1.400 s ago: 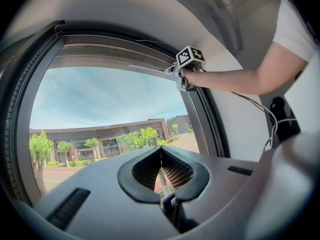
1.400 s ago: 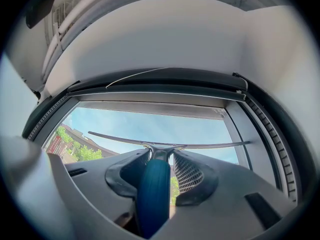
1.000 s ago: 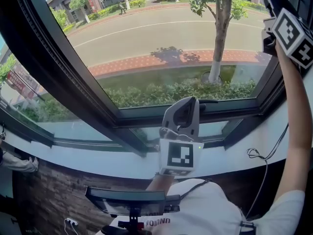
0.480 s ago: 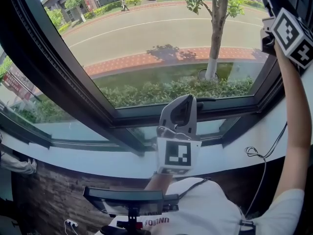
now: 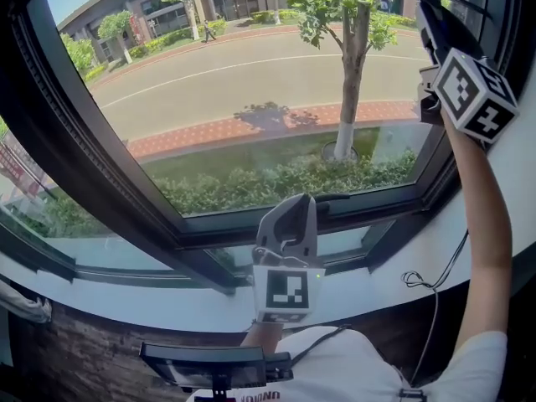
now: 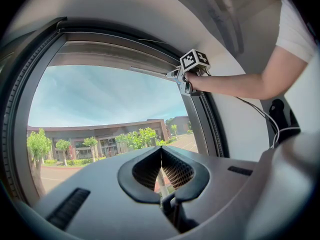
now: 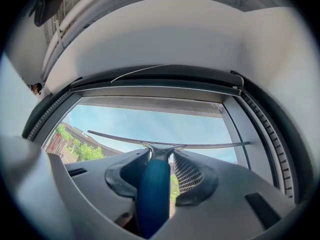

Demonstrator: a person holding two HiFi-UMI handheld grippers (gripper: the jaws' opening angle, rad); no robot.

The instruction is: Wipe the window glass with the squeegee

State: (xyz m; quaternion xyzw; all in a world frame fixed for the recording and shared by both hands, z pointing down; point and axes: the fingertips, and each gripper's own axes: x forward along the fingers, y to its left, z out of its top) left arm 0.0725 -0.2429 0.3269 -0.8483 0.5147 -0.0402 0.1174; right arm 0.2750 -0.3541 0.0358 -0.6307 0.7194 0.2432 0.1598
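We clamp the squeegee (image 7: 152, 194) by its blue handle in the right hand-held gripper (image 7: 161, 154), blade high at the glass (image 5: 251, 99), our left hand-held gripper (image 6: 161, 149) closed and empty.

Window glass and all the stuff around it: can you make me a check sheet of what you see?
Surface: window glass in a dark frame; no dirt that I can make out.
Job's things: squeegee with a blue handle, blade high on the pane near the top frame.
Clutter: nothing seen on the white sill.
Grippers: right gripper shut on the squeegee handle, arm raised; left gripper shut and empty, held low in front of the lower frame.
Cables: black cable looped on the sill at the right.
Surroundings: road, tree, hedge and buildings outside.
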